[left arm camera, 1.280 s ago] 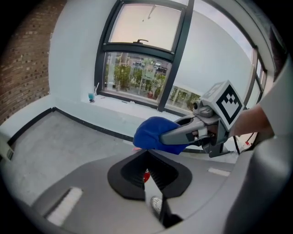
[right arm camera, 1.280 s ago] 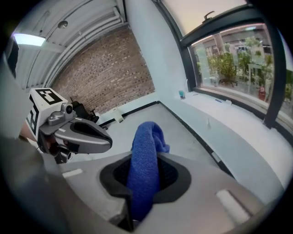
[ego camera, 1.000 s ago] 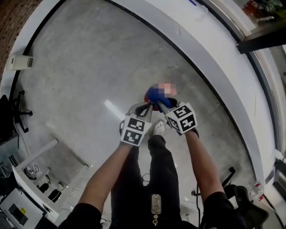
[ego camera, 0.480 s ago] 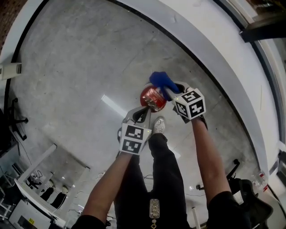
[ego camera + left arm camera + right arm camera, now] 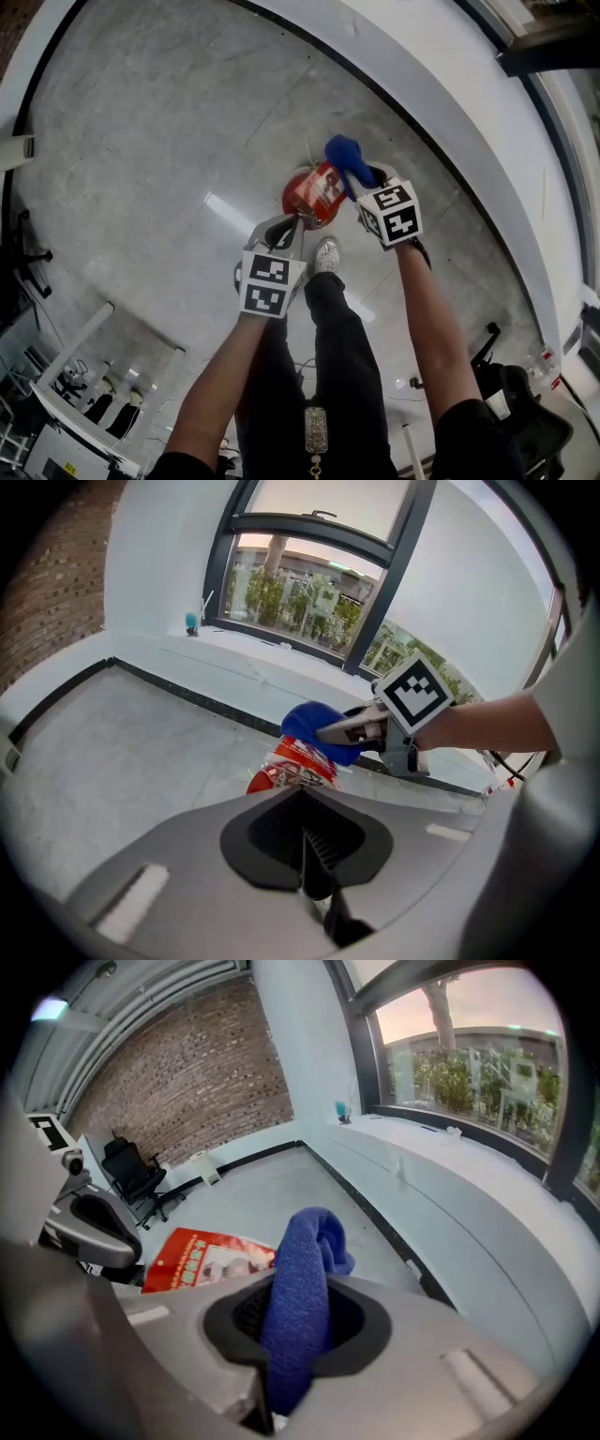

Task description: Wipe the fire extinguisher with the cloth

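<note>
Since a second ago my right gripper (image 5: pixel 359 183) has swung out toward 1 o'clock in the head view and carried the cloth (image 5: pixel 347 157) with it. The red body that it covered then now shows. My left gripper (image 5: pixel 293 228) has dropped a little toward 7 o'clock.

I count one fire extinguisher (image 5: pixel 313 193), one blue cloth, and two grippers, each with one marker cube (image 5: pixel 389 212).

The fire extinguisher stands on the grey floor (image 5: pixel 169 122) with its printed label facing up at me. It is just at 1 o'clock of the left gripper's tips and at 9 o'clock of the right gripper's. My shoe (image 5: pixel 326 255) is at 6 o'clock of it.

In the left gripper view the extinguisher (image 5: pixel 294 767) sits right beyond the jaws at 12 o'clock. The cloth (image 5: pixel 307 724) and the right gripper (image 5: pixel 354 730) lie against its top at 1 o'clock.

The left gripper (image 5: pixel 307 853) has its jaws pressed fully together. I cannot tell whether its tips touch the extinguisher.

The right gripper (image 5: pixel 298 1340) is partly closed and clamped on the cloth (image 5: pixel 302 1279). The cloth stands up out of the jaws in a fold, and the extinguisher label (image 5: pixel 208 1260) is at 10 o'clock of it.
</note>
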